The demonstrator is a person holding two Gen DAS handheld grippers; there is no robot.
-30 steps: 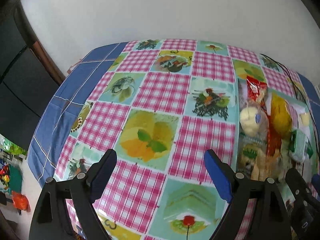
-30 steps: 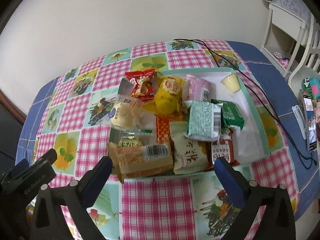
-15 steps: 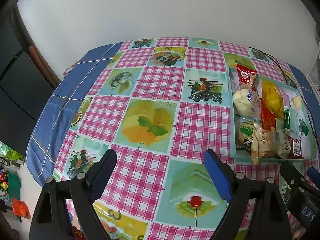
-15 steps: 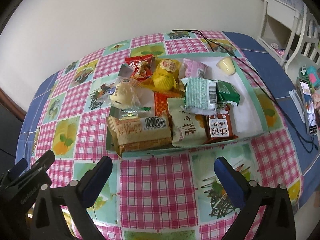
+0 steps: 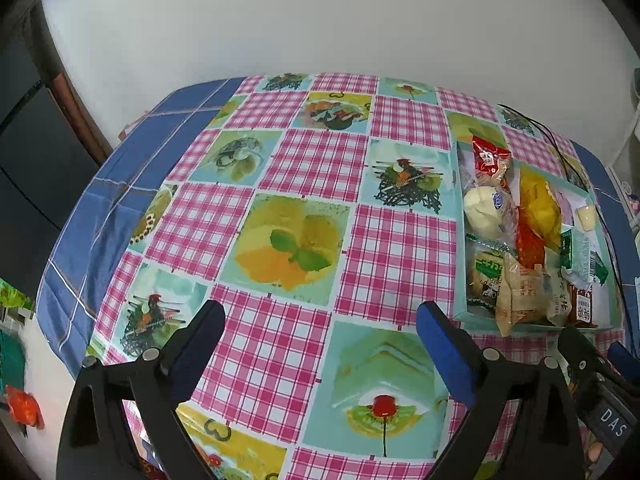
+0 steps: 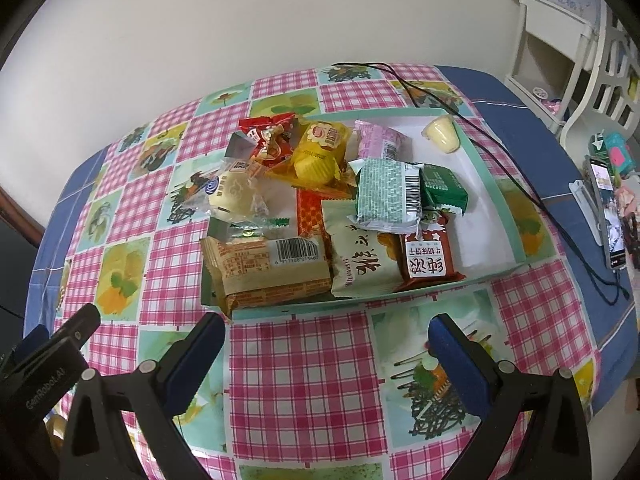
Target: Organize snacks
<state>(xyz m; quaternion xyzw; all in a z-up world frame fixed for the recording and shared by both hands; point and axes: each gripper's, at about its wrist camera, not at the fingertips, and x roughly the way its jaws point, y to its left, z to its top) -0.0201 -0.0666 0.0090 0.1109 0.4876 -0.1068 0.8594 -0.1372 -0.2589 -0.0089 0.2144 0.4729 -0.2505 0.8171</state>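
As we pull both grippers back from the table over the last sec, the tray [image 6: 478, 162] sits farther off and more of the checked tablecloth [image 6: 304, 364] shows in front of the fingers. Left gripper [image 5: 320, 334] hangs wide apart w/ nothing in it, over bare cloth; right gripper [image 6: 326, 338] likewise wide, nothing held, just short of the tray's near edge. Snacks all lie in the tray, piled toward its left half (right half mostly bare white, only a small pudding cup [image 6: 442, 134] in the far corner). That fits either a sorted heap we're leaving or one about to be worked; can't tell which. Tray's long axis runs left-right across the right view; the tan barcode packet [image 6: 272, 270] lies along the near edge, same way.
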